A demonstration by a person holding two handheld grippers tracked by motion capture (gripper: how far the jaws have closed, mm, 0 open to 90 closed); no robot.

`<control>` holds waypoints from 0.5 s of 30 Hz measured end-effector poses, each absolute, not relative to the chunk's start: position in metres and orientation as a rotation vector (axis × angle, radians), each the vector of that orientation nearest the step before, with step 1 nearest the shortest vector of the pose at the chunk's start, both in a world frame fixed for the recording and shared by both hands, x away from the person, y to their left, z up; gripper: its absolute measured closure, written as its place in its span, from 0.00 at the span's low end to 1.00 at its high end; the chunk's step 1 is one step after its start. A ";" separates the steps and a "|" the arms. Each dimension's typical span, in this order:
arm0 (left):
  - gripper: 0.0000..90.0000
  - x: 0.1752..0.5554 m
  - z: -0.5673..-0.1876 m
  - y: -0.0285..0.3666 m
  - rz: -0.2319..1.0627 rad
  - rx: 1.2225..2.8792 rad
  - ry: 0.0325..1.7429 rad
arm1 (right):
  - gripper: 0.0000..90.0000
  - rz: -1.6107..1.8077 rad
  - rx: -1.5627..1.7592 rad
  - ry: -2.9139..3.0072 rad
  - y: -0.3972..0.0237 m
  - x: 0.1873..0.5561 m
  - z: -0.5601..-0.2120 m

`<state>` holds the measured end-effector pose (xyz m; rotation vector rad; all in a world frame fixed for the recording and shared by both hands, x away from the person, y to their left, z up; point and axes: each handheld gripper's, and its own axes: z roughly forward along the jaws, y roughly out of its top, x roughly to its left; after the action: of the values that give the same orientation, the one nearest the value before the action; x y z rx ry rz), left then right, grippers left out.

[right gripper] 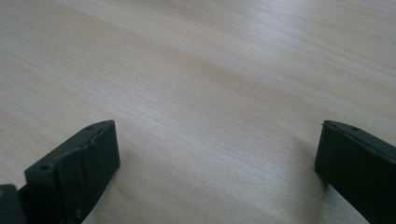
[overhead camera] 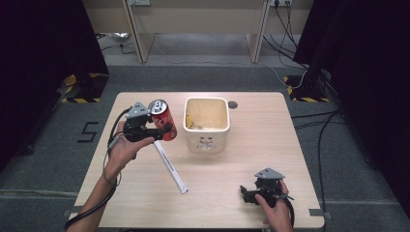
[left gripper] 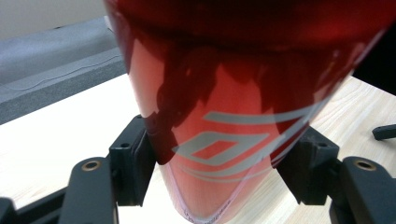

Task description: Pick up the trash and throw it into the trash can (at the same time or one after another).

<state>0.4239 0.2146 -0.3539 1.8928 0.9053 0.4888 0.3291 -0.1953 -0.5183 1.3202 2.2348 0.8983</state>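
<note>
Left gripper (overhead camera: 162, 129) clamped on red can (overhead camera: 163, 121), held tilted just left of cream bin (overhead camera: 207, 140), looks mid-carry, next likely swing over bin rim and release; right gripper (overhead camera: 247, 192) jaws apart, idle on table (overhead camera: 251, 145) near front right.

The middle of the table (overhead camera: 251, 145) is blocked by a cream square bin (overhead camera: 206, 124), with a red can (overhead camera: 163, 121) held just beside its left wall, leaving only a narrow gap there. A white tube (overhead camera: 170, 166) is laid diagonally across the left-centre. Bare wood is left open to the bin's right and along the front edge.
</note>
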 end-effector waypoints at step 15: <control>0.38 0.432 -0.328 0.206 0.505 1.888 0.877 | 0.00 0.902 1.318 2.232 -0.195 0.329 -0.519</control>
<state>0.4321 0.2057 -0.3285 1.8882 0.8766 0.5050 0.3292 -0.1953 -0.5185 1.3183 2.2323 0.9015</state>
